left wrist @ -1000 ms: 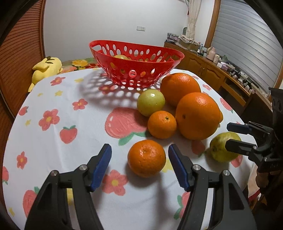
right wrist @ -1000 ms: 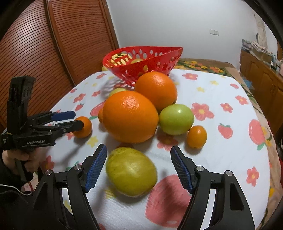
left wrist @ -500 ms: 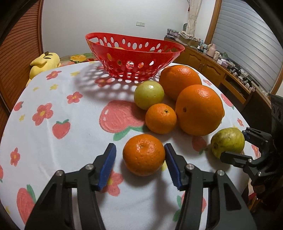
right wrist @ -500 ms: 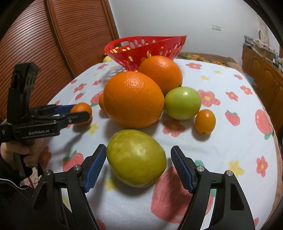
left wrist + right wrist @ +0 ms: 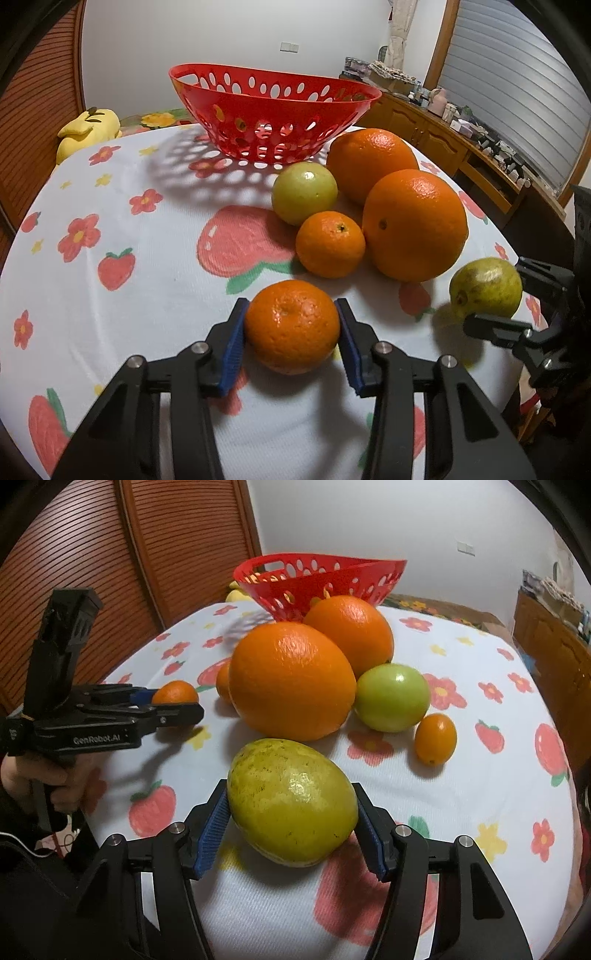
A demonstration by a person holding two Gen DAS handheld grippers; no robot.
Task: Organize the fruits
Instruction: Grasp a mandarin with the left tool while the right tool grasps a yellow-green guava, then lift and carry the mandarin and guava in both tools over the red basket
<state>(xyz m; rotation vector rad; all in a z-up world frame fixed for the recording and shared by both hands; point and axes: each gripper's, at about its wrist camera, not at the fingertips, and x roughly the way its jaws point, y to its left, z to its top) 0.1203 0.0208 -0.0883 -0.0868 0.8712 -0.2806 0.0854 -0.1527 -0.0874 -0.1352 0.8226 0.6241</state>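
Observation:
My left gripper (image 5: 291, 334) is shut on a mandarin (image 5: 292, 325) that rests on the flowered tablecloth (image 5: 110, 206). My right gripper (image 5: 291, 823) is shut on a yellow-green oval fruit (image 5: 291, 801), also on the cloth; it also shows in the left wrist view (image 5: 485, 288). A red perforated basket (image 5: 273, 107) stands at the far side of the table. Between the grippers and the basket lie two big oranges (image 5: 415, 225) (image 5: 371, 162), a second mandarin (image 5: 330, 243), a green round fruit (image 5: 304, 192) and a kumquat (image 5: 436, 738).
A yellow plush toy (image 5: 88, 129) lies at the table's far left edge. A wooden sideboard (image 5: 461, 144) with clutter runs along the right wall. Slatted wooden doors (image 5: 92, 554) stand on the left. The left gripper (image 5: 173, 709) and the hand holding it show in the right wrist view.
Both grippers moved forward and closed: the left onto the near mandarin, the right onto the yellow-green fruit. The other fruits have not moved.

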